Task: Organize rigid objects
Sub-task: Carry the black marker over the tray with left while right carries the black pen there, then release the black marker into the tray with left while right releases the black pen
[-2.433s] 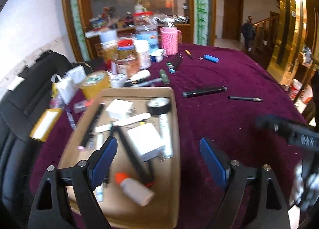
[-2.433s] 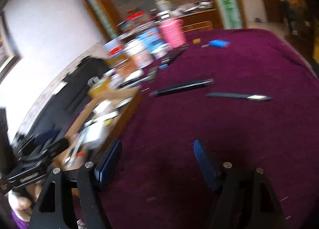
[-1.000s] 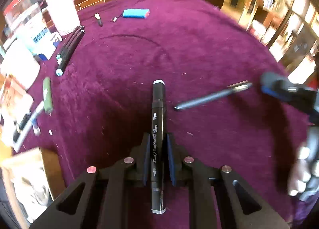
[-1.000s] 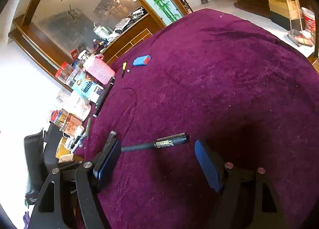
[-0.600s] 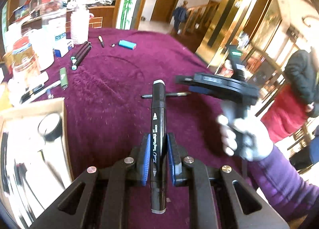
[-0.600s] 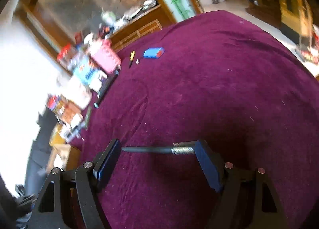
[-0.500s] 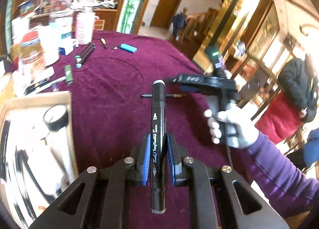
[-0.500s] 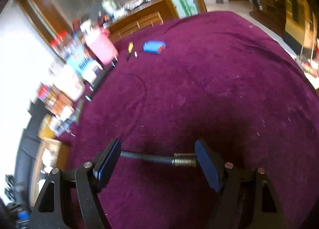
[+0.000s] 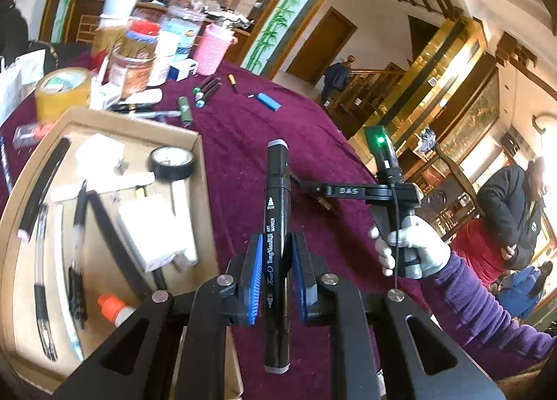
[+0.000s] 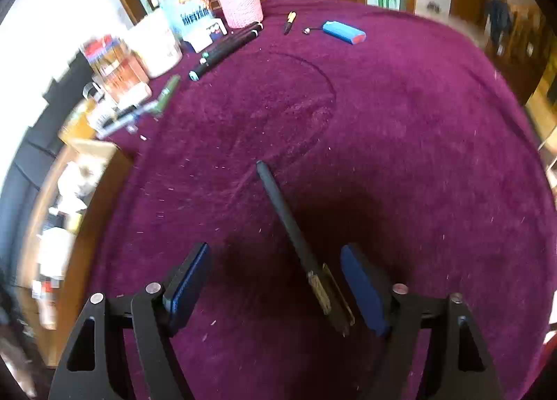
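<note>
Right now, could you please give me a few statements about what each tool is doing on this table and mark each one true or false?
1. The left tool is shut on a black art marker. True.
2. The right tool is clamped on the dark pen. False: its pads stand apart, and the pen lies between them on the purple tablecloth.
3. A roll of black tape lies in the cardboard box. True.
4. The blue lighter is in the box. False: it lies on the cloth, far side.
</note>
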`<state>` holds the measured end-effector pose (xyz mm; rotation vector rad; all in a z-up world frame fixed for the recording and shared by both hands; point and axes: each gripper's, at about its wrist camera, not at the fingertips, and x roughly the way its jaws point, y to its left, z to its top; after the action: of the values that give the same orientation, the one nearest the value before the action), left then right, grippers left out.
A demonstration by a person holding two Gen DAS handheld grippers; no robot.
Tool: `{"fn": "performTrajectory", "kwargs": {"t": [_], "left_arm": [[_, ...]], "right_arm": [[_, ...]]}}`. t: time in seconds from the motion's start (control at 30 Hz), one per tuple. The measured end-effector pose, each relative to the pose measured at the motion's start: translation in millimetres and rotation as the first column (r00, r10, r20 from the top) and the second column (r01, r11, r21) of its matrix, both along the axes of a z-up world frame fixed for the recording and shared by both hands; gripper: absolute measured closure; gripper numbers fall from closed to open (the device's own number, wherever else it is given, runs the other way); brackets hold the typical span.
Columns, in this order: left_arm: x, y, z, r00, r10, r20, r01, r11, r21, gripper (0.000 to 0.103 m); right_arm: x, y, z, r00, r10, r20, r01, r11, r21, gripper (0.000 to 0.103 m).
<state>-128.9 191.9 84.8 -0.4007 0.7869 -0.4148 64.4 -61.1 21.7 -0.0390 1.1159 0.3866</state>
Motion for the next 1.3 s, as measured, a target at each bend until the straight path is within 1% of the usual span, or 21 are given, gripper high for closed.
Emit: {"fn": "performTrajectory", "kwargs": {"t": [0.03, 0.07, 0.1, 0.13, 0.17, 0.2, 0.23, 0.27, 0.33, 0.4, 0.5, 0.6, 0.67, 0.8, 0.93, 1.0, 1.13, 1.3], "left_arm": [[-4, 4, -1, 1.000, 0.008, -0.002, -0.008, 1.000, 0.002, 0.087], [-7, 8, -1, 1.000, 0.022, -0.003, -0.022, 1.000, 0.008, 0.087], [-9, 11, -1, 0.999, 0.033, -0.001, -0.033, 0.999, 0.013, 0.087], [-11, 15, -1, 0.999, 0.045, 0.000, -0.045, 0.999, 0.019, 0.087], [-13, 19, -1, 0.998, 0.056, 0.000, -0.056, 0.998, 0.023, 0.087], [-15, 22, -1, 0.998, 0.067, -0.002, -0.067, 0.997, 0.025, 0.087], [-16, 26, -2, 0.997, 0.079, -0.005, -0.079, 0.996, 0.027, 0.087], [-17, 30, -3, 0.995, 0.094, -0.009, -0.094, 0.995, 0.030, 0.087], [-18, 37, -6, 0.994, 0.113, -0.015, -0.112, 0.993, 0.030, 0.087], [-21, 46, -8, 0.991, 0.136, -0.018, -0.135, 0.990, 0.024, 0.087], [-24, 58, -10, 0.985, 0.172, -0.029, -0.171, 0.985, 0.022, 0.087], [-28, 71, -13, 0.977, 0.209, -0.043, -0.208, 0.978, 0.023, 0.087], [-30, 81, -18, 0.970, 0.236, -0.062, -0.235, 0.972, 0.022, 0.087], [-29, 96, -33, 0.950, 0.289, -0.121, -0.289, 0.957, 0.018, 0.087], [-24, 101, -45, 0.932, 0.331, -0.148, -0.325, 0.944, 0.066, 0.087], [-22, 101, -50, 0.925, 0.346, -0.154, -0.336, 0.938, 0.089, 0.087], [-22, 101, -54, 0.914, 0.380, -0.140, -0.360, 0.921, 0.146, 0.087], [-24, 107, -54, 0.913, 0.388, -0.128, -0.370, 0.918, 0.139, 0.087]], "right_arm": [[1, 7, -5, 1.000, 0.001, 0.027, 0.001, 0.997, -0.073, 0.037], [2, 10, -8, 0.999, 0.006, 0.032, -0.003, 0.995, -0.102, 0.054], [2, 11, -13, 0.999, 0.010, 0.036, -0.006, 0.993, -0.119, 0.064], [1, 10, -12, 0.998, 0.010, 0.059, -0.003, 0.993, -0.116, 0.066], [-1, 8, -13, 0.998, 0.006, 0.068, 0.002, 0.994, -0.110, 0.074], [-3, 6, -13, 0.997, 0.000, 0.072, 0.007, 0.995, -0.104, 0.086], [-4, 5, -13, 0.997, -0.004, 0.072, 0.011, 0.996, -0.093, 0.089], [-7, 1, -12, 0.998, -0.009, 0.066, 0.013, 0.997, -0.072, 0.093], [-14, -7, -9, 0.998, -0.027, 0.065, 0.029, 0.999, -0.031, 0.093], [-20, -6, -5, 0.997, -0.040, 0.060, 0.039, 0.999, 0.018, 0.093], [-35, -11, 8, 0.997, -0.053, 0.057, 0.045, 0.990, 0.132, 0.093], [-54, -7, 26, 0.998, -0.037, 0.052, 0.023, 0.969, 0.248, 0.093], [-66, 1, 38, 0.999, 0.002, 0.043, -0.016, 0.948, 0.319, 0.092], [-86, 32, 54, 0.995, 0.096, 0.026, -0.098, 0.909, 0.405, 0.092], [-102, 76, 58, 0.981, 0.196, -0.015, -0.164, 0.857, 0.488, 0.092], [-107, 94, 55, 0.973, 0.229, -0.030, -0.185, 0.848, 0.496, 0.092], [-122, 139, 42, 0.951, 0.300, -0.067, -0.234, 0.847, 0.477, 0.092], [-130, 185, 30, 0.931, 0.354, -0.093, -0.276, 0.846, 0.455, 0.091]]}}
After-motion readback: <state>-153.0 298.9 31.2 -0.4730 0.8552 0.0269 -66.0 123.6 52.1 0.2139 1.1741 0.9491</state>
